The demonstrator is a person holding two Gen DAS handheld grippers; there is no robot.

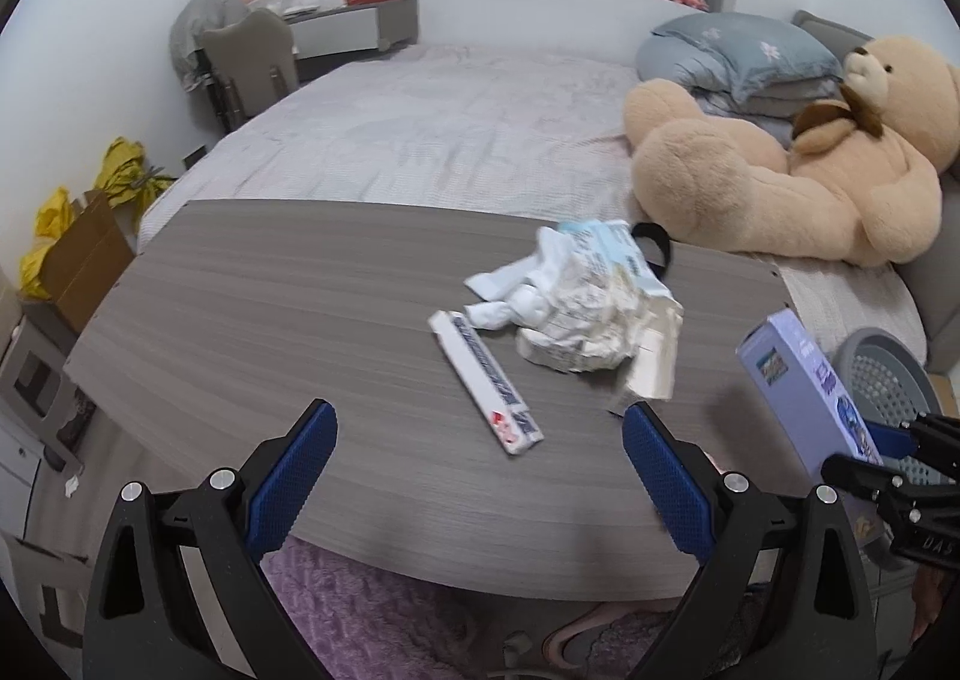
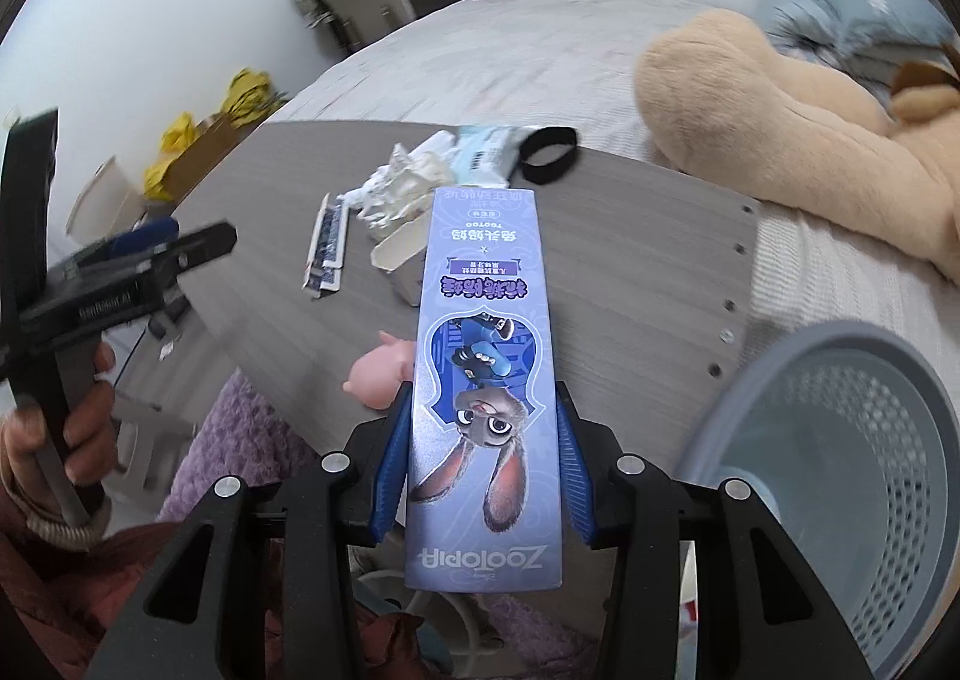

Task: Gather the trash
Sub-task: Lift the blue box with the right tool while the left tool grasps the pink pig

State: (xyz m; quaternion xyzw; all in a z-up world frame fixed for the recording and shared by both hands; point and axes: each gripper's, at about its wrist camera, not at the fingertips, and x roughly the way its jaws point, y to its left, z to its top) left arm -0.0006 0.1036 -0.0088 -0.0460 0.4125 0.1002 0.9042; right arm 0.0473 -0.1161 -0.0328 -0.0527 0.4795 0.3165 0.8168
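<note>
My right gripper (image 2: pixel 483 404) is shut on a long purple cartoon box (image 2: pixel 480 320), blue pads pressing its two sides; it hangs over the table's near right corner, beside the grey basket (image 2: pixel 840 470). The same purple box (image 1: pixel 798 380) shows at the right of the left wrist view. My left gripper (image 1: pixel 480 440) stands open above the grey wooden table (image 1: pixel 270 308), nothing between its fingers. Ahead of it lie a long white carton (image 1: pixel 486 380), a crumpled white wrapper pile (image 1: pixel 588 314) and a small cream box (image 1: pixel 651 368).
A black band (image 1: pixel 654 248) lies at the table's far edge. A pink toy (image 2: pixel 378 374) sits near the front edge. Behind the table is a bed with a big teddy bear (image 1: pixel 780 182) and pillows. A cardboard box with yellow bags (image 1: pixel 78 254) stands left; purple rug below.
</note>
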